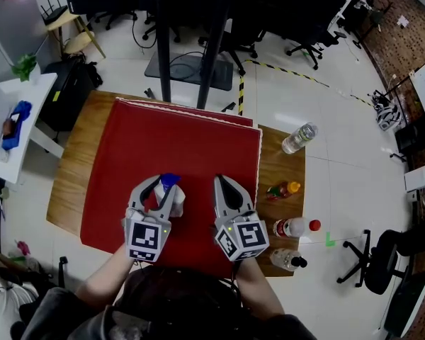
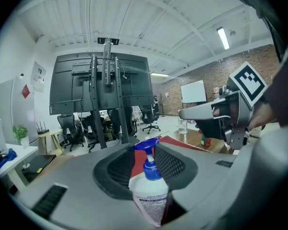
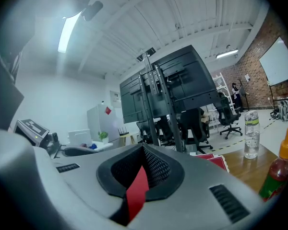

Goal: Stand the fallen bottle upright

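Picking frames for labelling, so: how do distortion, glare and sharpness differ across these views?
Head view: sharp, evenly lit. Left gripper view: heavy fisheye, dark round border, bottle close and slightly soft. Right gripper view: ceiling light glares, hazing the upper left.

Bottle mostly hidden inside the grip

In the head view the left gripper [image 1: 166, 181] covers most of the bottle [image 1: 174, 195], leaving only its blue cap and a white strip. In the left gripper view, lower centre, its base sinks behind the gripper body and the label print is unreadable. At lower right in the right gripper view, the sauce bottle's [image 3: 277, 171] foot is cut off.
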A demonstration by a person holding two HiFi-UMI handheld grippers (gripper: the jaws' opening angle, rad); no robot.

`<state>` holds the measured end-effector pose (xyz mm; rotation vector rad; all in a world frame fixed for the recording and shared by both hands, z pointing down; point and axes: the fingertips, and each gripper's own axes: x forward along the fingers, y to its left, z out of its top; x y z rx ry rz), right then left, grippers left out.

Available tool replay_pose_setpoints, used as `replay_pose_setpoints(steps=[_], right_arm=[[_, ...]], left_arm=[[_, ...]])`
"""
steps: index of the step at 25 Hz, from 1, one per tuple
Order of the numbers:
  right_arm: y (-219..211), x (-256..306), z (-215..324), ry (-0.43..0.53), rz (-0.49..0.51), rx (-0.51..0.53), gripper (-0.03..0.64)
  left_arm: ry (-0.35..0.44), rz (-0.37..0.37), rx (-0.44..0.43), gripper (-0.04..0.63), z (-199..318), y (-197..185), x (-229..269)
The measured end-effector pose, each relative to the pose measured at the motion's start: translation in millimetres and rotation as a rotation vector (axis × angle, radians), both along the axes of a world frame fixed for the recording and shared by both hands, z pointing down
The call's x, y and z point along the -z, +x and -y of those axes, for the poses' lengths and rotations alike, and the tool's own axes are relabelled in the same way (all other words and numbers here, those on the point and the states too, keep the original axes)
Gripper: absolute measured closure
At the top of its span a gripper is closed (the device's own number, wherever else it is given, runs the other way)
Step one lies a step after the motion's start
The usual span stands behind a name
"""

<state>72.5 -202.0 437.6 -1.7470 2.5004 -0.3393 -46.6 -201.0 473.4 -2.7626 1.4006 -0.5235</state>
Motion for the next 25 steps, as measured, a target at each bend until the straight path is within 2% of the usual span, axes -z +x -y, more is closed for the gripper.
replay_pose_setpoints(steps=[10,13,25], right_arm=[[-7.7,-1.2,-23.5,-0.006,0.003,0.013,0.617],[-8.5,-0.4,-26.9,-0.001,0.001,0.017,0.617],[-10.8,1.8,-40.5,0.000,0.005,0.033,0.617]], left_arm=[[0.034,0.018,-0.014,0.430,-30.1,-0.2,3.0],[0.036,0.024,-0.020,0.397,-38.2,0.8,1.3],[0.055,0.023,-0.004,0.367,-61.1,-5.6,3.5]])
